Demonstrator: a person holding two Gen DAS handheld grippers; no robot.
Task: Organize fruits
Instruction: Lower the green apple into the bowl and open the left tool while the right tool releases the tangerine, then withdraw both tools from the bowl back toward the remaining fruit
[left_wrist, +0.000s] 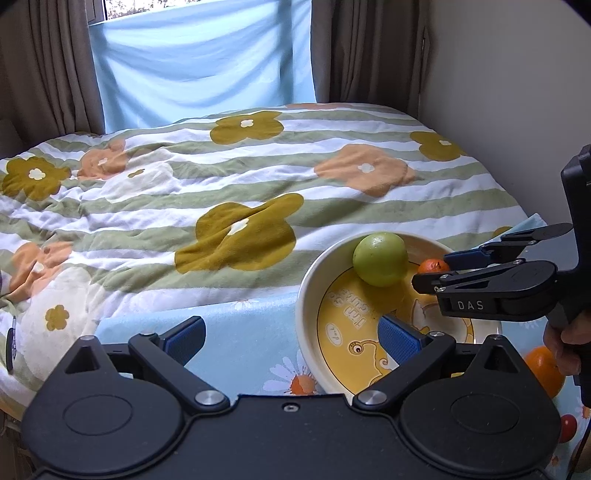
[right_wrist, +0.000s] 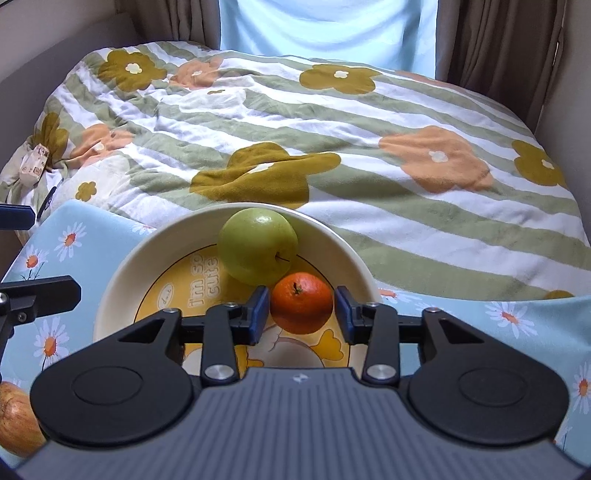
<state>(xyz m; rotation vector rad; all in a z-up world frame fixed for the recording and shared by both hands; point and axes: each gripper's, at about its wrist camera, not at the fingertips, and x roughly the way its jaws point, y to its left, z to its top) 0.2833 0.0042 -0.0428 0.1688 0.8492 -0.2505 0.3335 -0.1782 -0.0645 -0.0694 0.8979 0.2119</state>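
We are at the release step: our right gripper (right_wrist: 301, 314) sits low inside the bowl (right_wrist: 122, 258), its jaws parted on either side of the tangerine (right_wrist: 301, 306). The left pad looks to be just at the skin and the right pad stands clear, so we judge the fruit let go and resting on the bowl's floor, on the side nearest us. Touching it from behind is the green apple (right_wrist: 256, 247), up against the bowl's far wall.

Our left gripper (left_wrist: 291, 339) hangs wide open and empty over the bowl's near rim and the blue daisy cloth (left_wrist: 240, 350).

Next, we think, the right gripper must lift straight out without nudging the tangerine, then go for fruit still outside the bowl: a reddish apple (right_wrist: 14, 421) at the cloth's near left corner, an orange (left_wrist: 543, 369) and a small red fruit (left_wrist: 567, 428) at its right side.

All three are cut off by the frame or by the hand (left_wrist: 565, 343), so we cannot count what remains. Beyond lies the flowered quilt (right_wrist: 369, 147).
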